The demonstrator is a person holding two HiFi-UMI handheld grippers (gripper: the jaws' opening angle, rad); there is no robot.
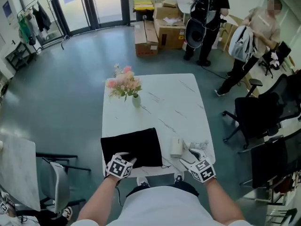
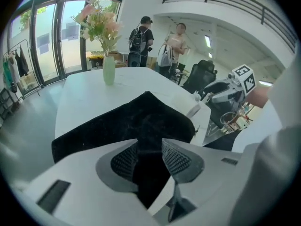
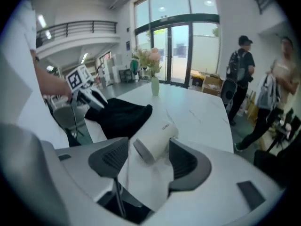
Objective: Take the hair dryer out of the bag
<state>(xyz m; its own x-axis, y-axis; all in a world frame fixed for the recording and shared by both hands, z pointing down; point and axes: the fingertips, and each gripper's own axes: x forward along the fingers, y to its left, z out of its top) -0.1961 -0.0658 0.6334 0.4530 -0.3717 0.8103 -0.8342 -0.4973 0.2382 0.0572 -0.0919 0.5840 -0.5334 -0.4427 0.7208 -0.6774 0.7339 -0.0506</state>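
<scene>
A flat black bag [image 1: 134, 147] lies on the near part of the white table [image 1: 169, 102]. To its right the white hair dryer [image 1: 177, 147] lies on the tabletop, outside the bag, with a white cord bundle [image 1: 200, 146] beside it. My left gripper [image 1: 128, 158] hovers over the bag's near edge. In the left gripper view its jaws [image 2: 149, 157] stand open above the bag [image 2: 131, 121], gripping nothing. My right gripper [image 1: 187, 157] is just short of the dryer. In the right gripper view the jaws [image 3: 148, 159] stand wide open, and the dryer [image 3: 155, 138] lies on the table beyond them, untouched.
A pale green vase of pink flowers [image 1: 136, 99] stands at the table's far left. Black office chairs [image 1: 256, 114] crowd the right side, and a grey chair [image 1: 59, 182] sits at the near left. Two people and cardboard boxes [image 1: 162, 29] are far behind.
</scene>
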